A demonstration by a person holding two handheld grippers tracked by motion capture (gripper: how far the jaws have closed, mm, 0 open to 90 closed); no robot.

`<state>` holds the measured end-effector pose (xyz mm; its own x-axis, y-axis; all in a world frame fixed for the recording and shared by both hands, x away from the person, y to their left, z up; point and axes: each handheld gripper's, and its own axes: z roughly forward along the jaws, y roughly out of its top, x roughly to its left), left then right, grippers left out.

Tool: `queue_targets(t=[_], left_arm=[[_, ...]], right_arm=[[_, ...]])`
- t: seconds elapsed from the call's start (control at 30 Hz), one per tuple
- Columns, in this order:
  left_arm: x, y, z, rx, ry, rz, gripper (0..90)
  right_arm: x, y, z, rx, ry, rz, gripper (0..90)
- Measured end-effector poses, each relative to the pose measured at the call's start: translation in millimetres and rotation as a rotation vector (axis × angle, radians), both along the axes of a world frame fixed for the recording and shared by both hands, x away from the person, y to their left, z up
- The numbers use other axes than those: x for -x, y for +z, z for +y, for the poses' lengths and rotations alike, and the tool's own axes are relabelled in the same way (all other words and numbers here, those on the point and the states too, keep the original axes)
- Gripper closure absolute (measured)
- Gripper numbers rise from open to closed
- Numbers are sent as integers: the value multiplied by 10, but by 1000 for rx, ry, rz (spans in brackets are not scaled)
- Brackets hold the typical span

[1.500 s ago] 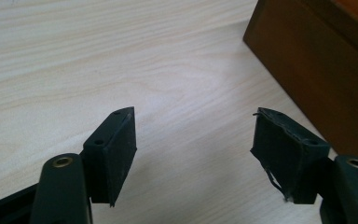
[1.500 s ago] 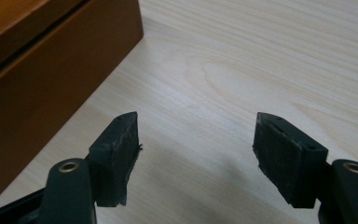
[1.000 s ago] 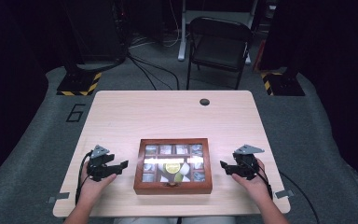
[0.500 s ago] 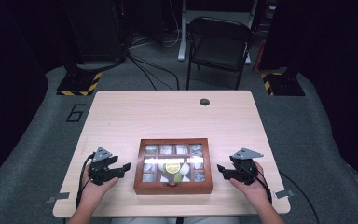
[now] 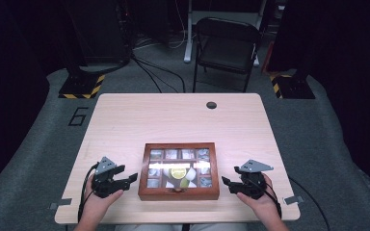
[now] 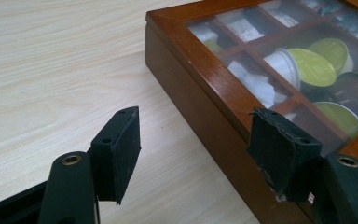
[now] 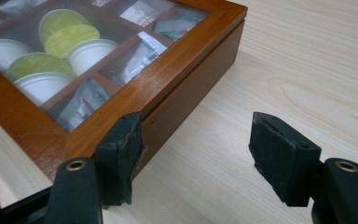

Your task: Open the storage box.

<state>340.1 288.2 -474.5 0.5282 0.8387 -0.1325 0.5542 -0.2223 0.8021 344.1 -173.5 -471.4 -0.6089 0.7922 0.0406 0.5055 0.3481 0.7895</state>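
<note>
A brown wooden box (image 5: 179, 171) with a glass lid lies near the table's front edge, its compartments holding tea bags and green-lidded capsules. My left gripper (image 5: 131, 179) sits level at the box's left side, its tips almost at the wood. In the left gripper view the gripper (image 6: 198, 128) is open; its jaws have just been closing, and the pads (image 6: 123, 140) touch nothing, with the box's edge (image 6: 205, 70) ahead of the gap. My right gripper (image 5: 225, 183) sits at the box's right side. Seen in its own view, this gripper (image 7: 200, 133) is also open, jaws just closing, beside the box wall (image 7: 191, 88).
The light wooden table (image 5: 173, 120) has a round cable hole (image 5: 211, 105) near its far edge. A black folding chair (image 5: 226, 45) stands beyond it on the grey floor. Cables trail from both grippers over the front edge.
Both grippers have shifted a little toward the table's front edge beside the box. The left jaws stand narrower than before. The box has not moved.
</note>
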Motion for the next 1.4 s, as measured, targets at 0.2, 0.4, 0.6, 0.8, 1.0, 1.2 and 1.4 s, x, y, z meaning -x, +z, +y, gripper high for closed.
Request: queue_targets(t=[0.2,0.4,0.6,0.8,1.0,1.2,1.4], left_arm=[[92,21,-50,-2,-14,-15,336],[144,23,-79,-1,-29,-11,337],[209,28,-115,1,-43,-11,338],[253,24,-151,-5,-66,-7,346],[293,20,-195,-1,-87,-1,356],[341,16,-236,-6,-106,13,374],[346,19,-234,-7,-108,10,375]], right_arm=[[76,10,41,1,23,5,346],[159,17,86,-6,50,1,350],[222,14,127,0,61,0,366],[272,17,152,-19,78,7,375],[319,23,184,-19,105,1,378],[329,-11,229,-5,137,19,395],[311,-70,258,9,175,52,420]])
